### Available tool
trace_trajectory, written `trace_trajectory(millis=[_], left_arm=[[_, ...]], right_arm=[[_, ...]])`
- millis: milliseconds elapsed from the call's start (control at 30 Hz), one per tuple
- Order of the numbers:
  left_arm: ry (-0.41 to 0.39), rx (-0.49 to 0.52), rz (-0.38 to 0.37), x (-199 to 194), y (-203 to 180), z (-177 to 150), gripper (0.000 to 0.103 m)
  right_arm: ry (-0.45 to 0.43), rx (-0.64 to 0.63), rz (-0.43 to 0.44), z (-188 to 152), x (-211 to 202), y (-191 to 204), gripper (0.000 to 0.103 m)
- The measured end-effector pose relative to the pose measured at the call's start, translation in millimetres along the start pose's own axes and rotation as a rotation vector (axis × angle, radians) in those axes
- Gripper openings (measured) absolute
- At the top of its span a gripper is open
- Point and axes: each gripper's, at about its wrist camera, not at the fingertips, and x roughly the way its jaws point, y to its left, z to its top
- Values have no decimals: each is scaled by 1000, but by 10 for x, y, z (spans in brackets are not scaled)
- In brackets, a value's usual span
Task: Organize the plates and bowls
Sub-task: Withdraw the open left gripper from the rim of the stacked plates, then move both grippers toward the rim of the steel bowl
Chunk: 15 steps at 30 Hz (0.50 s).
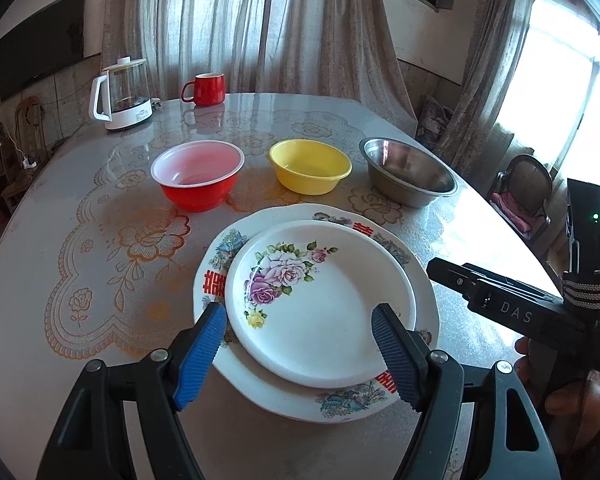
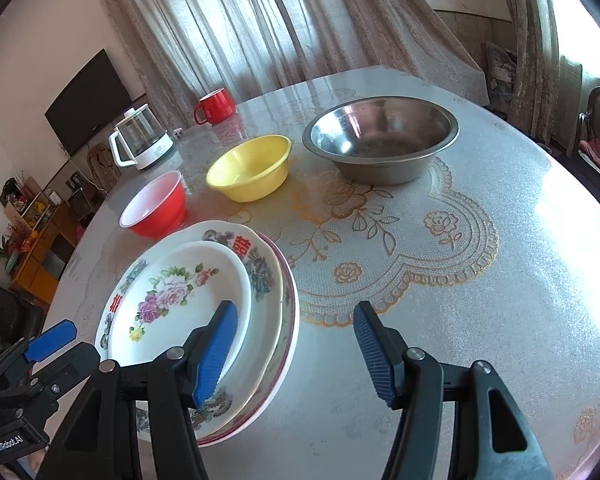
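Three plates lie stacked at the near side of the round table (image 1: pixel 60 184). A small rose-printed plate (image 1: pixel 320 308) (image 2: pixel 180 304) tops a wider plate with red characters (image 1: pixel 212 280) (image 2: pixel 260 264), and a maroon-rimmed plate (image 2: pixel 291 300) sits underneath. Behind them stand a red bowl (image 1: pixel 198 176) (image 2: pixel 156 208), a yellow bowl (image 1: pixel 310 166) (image 2: pixel 250 168) and a steel bowl (image 1: pixel 408 172) (image 2: pixel 380 140), all upright. My left gripper (image 1: pixel 299 312) hovers open over the rose plate's near half, its pads clear of it. My right gripper (image 2: pixel 295 308) is open at the stack's right rim with nothing between its fingers.
A glass kettle (image 1: pixel 124 96) (image 2: pixel 140 144) and a red mug (image 1: pixel 204 88) (image 2: pixel 216 106) stand at the far left of the table. A chair (image 1: pixel 524 192) is past the right edge. Lace-patterned table surface (image 2: pixel 480 300) stretches right of the plates.
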Motion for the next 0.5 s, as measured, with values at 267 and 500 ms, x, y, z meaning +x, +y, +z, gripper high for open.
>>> trace_trajectory(millis=[267,500], left_arm=[[41,17,-28,112,-71,71,76],[66,45,-72,212,-223,172,76]], right_arm=[[-21,-19,-68,62,14,-99,61],[-31,-11,-93,155,31,-275,61]])
